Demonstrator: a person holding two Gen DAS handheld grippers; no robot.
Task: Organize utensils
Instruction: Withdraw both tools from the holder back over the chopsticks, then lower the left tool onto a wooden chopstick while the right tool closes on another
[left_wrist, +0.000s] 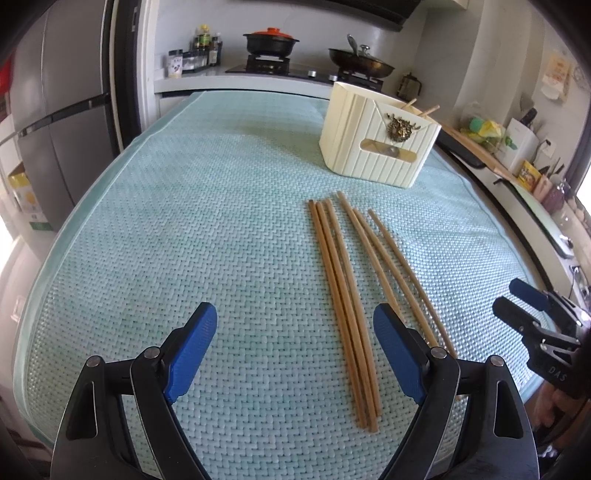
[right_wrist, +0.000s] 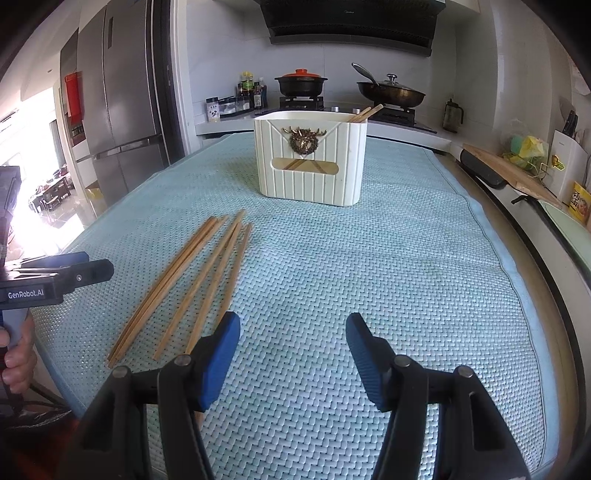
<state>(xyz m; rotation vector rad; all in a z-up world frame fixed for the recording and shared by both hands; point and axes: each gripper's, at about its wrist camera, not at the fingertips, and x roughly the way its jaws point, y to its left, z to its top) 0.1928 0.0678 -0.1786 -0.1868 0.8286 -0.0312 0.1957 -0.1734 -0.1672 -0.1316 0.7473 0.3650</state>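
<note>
Our kitchen in daylight

We see a steel fridge (right_wrist: 122, 122), a range hood (right_wrist: 351, 26) above the stove (right_wrist: 301, 101), and white walls.

Chopsticks (right_wrist: 364, 112) mostly hidden inside the holder (right_wrist: 312, 162)

Six long, thin brown wooden chopsticks (left_wrist: 345, 295) lie flat on the light green woven mat (left_wrist: 221, 221), side by side in two loose groups of three. Behind them stands a cream ribbed plastic holder box (right_wrist: 312, 162), upright, with two more chopsticks (right_wrist: 364, 113) leaning inside.
</note>
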